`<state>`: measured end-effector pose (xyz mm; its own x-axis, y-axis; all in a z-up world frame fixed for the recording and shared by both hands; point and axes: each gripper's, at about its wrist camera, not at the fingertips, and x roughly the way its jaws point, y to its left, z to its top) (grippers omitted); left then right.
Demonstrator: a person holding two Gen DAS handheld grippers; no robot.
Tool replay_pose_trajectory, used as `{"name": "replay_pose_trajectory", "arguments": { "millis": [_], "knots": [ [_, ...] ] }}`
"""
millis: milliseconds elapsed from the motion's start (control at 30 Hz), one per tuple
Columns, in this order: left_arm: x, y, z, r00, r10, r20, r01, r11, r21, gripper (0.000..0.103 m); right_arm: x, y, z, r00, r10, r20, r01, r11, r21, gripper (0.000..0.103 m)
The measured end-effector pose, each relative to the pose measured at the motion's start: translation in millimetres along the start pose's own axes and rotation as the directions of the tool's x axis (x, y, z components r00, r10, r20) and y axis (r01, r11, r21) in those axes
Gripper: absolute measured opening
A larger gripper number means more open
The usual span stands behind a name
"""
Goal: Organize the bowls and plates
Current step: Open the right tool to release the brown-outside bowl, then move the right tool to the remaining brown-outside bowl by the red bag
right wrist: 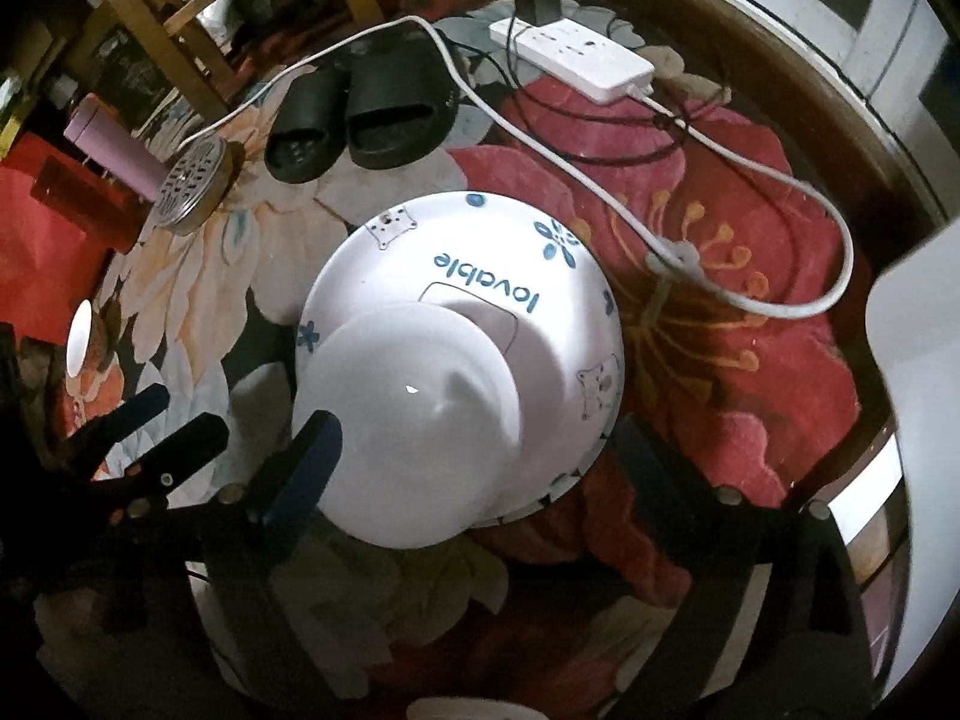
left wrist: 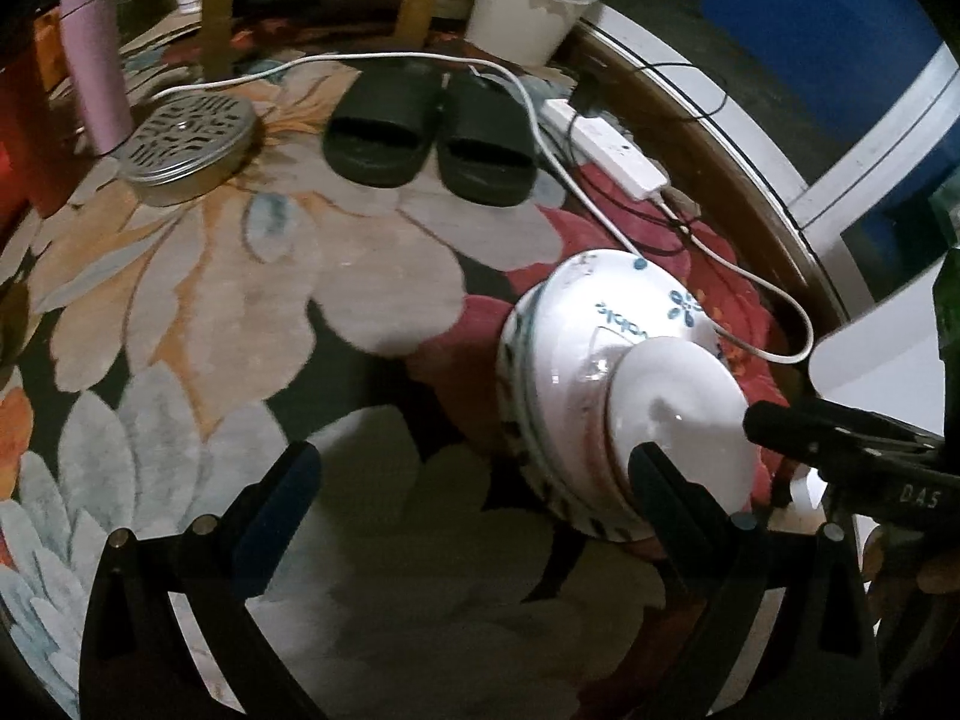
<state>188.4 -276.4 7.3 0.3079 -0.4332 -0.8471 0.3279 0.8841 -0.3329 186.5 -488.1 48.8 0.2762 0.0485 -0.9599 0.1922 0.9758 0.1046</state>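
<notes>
On the glass worktop (right wrist: 780,138), the plain white plate (right wrist: 414,426) overhangs the near-left rim of the "lovable" plate (right wrist: 480,300); right gripper (right wrist: 474,450) spread wide around it, left gripper (left wrist: 474,480) wide beside it, so a nudge could slide it off.

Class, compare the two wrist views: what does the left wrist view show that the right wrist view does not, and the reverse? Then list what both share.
Only the left wrist view: the white bucket and a blue panel.

Only the right wrist view: the word "lovable" read whole on the printed plate, its bear drawings, and the red flower's yellow stamens.

Both: the stacked dishes with a plain white plate on top, black slippers, power strip, white cable, pink tumbler, perforated metal tin.
</notes>
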Motion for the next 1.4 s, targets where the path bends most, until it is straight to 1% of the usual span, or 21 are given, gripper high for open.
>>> {"name": "replay_pose_trajectory", "arguments": {
  "millis": [233, 500, 900, 1400],
  "knots": [
    [-8.7, 19.4, -4.8, 0.999, 0.034, 0.006, -0.034, 0.999, -0.022, 0.102, 0.2, 14.4, -3.0, 1.0, 0.002, 0.009, -0.002, 1.0, -0.022, 0.096],
    [-17.0, 39.5, -12.4, 0.998, 0.056, 0.005, -0.056, 0.998, -0.038, 0.102, -0.3, 37.5, -5.7, 1.0, 0.004, 0.022, -0.002, 0.998, -0.057, 0.096],
    [-34.0, 78.7, -22.8, 0.995, 0.101, 0.011, -0.1, 0.991, -0.088, 0.102, -5.9, 78.4, -9.2, 0.997, 0.017, 0.069, -0.007, 0.99, -0.14, 0.096],
    [-52.7, 120.8, -38.9, 0.987, 0.16, 0.006, -0.158, 0.979, -0.132, 0.102, 5.2, 125.9, -21.0, 0.997, 0.065, 0.036, -0.056, 0.976, -0.209, 0.096]
  ]
}}
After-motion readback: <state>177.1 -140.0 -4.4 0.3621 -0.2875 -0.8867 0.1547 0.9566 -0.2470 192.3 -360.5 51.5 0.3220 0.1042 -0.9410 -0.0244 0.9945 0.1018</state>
